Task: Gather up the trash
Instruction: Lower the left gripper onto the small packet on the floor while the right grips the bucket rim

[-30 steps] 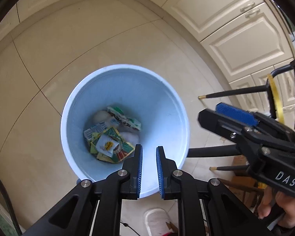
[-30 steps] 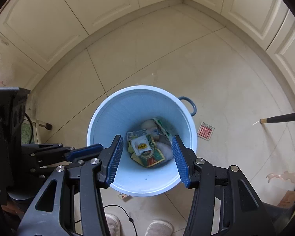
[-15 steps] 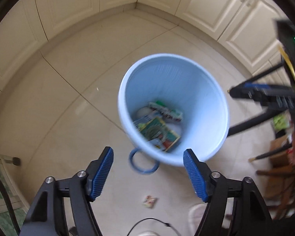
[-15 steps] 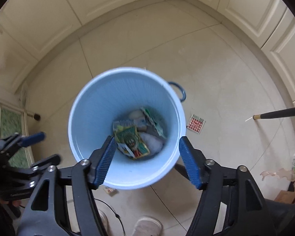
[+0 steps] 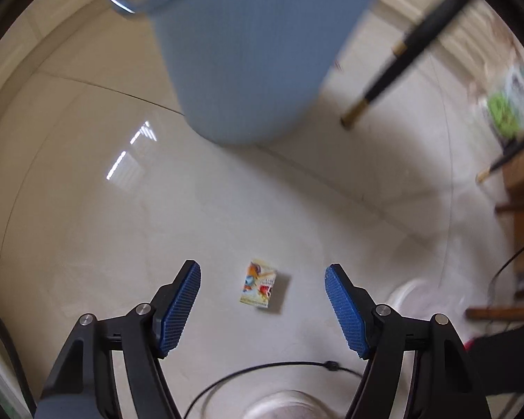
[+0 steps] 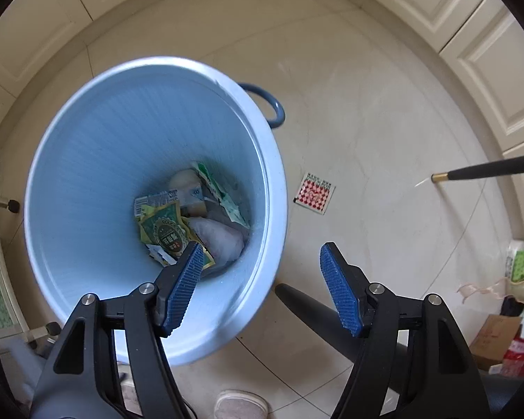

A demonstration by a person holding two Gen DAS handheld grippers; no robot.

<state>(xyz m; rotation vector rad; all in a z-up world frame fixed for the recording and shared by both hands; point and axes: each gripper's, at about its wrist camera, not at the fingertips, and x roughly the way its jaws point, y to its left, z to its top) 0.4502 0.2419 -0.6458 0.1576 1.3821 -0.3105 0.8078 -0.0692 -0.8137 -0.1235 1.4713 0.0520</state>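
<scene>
A small colourful packet (image 5: 260, 286) lies flat on the tiled floor beside the light blue bin (image 5: 248, 52). My left gripper (image 5: 262, 267) hovers low over it, open with its jaws closing; the packet shows between the blue pads (image 5: 178, 303), untouched. In the right wrist view the bin (image 6: 276, 188) holds several wrappers (image 6: 171, 230). My right gripper (image 6: 261, 248) is open and empty above the bin's near rim, one finger over the inside, the other outside. A red-and-white packet (image 6: 314, 192) lies on the floor right of the bin.
A black chair leg with a gold tip (image 5: 394, 63) (image 6: 485, 169) slants down near the bin. A black cable (image 5: 262, 370) runs along the floor under the left gripper. A slipper (image 6: 241, 405) is at the bottom edge. Cream cabinets (image 6: 489, 52), a cardboard box (image 6: 496, 338) and bags stand to the right.
The left gripper opened wide, left the bin's mouth and dropped down beside the bin, over the small packet. The right gripper opened wider and sank closer to the bin's rim.
</scene>
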